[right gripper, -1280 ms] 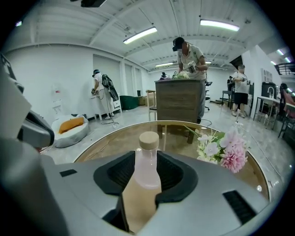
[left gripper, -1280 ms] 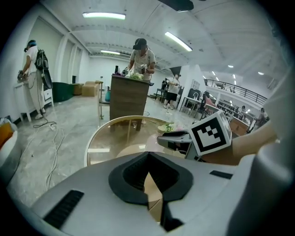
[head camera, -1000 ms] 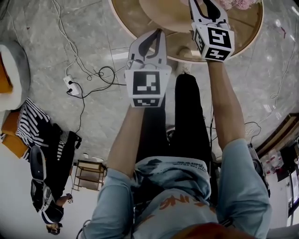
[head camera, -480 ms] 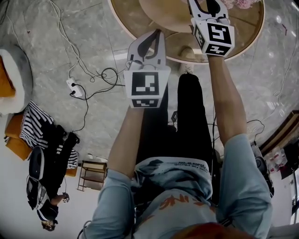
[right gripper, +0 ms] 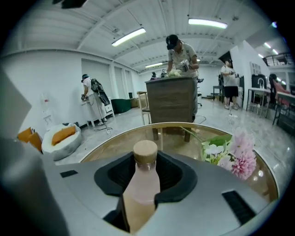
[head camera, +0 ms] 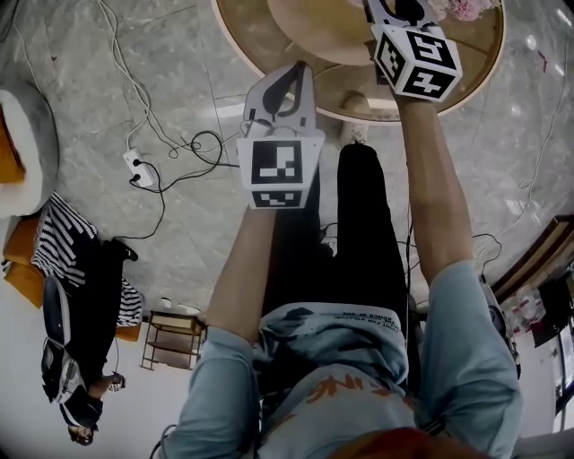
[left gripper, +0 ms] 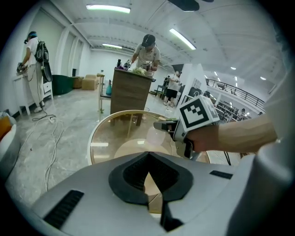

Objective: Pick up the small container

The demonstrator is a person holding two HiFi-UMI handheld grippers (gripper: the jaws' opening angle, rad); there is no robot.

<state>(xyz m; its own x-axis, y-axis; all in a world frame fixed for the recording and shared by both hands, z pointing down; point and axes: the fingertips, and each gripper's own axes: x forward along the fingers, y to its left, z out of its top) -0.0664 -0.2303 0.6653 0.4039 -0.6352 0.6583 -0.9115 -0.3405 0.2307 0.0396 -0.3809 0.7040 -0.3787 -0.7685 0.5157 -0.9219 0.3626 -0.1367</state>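
Observation:
In the right gripper view a small pale pink bottle (right gripper: 142, 184) with a cork-coloured cap stands upright between the jaws of my right gripper (right gripper: 145, 159). The jaws are closing round it, and a dark gap still shows at its left side. Seen from the head, the right gripper (head camera: 399, 7) reaches over the round glass table (head camera: 269, 36), and the bottle is hidden there. My left gripper (head camera: 303, 61) hangs at the table's near edge, shut and empty. In its own view the left gripper (left gripper: 148, 171) points across the table (left gripper: 103, 138) toward the right gripper's marker cube (left gripper: 197, 113).
Pink and white flowers (right gripper: 239, 154) lie on the table to the right of the bottle. Cables and a power strip (head camera: 134, 166) trail over the floor at left, near a white cushion (head camera: 18, 143). People work at a wooden counter (right gripper: 173, 99) beyond the table.
My right gripper has moved a little farther out over the table and tilted. The left gripper has stayed where it was.

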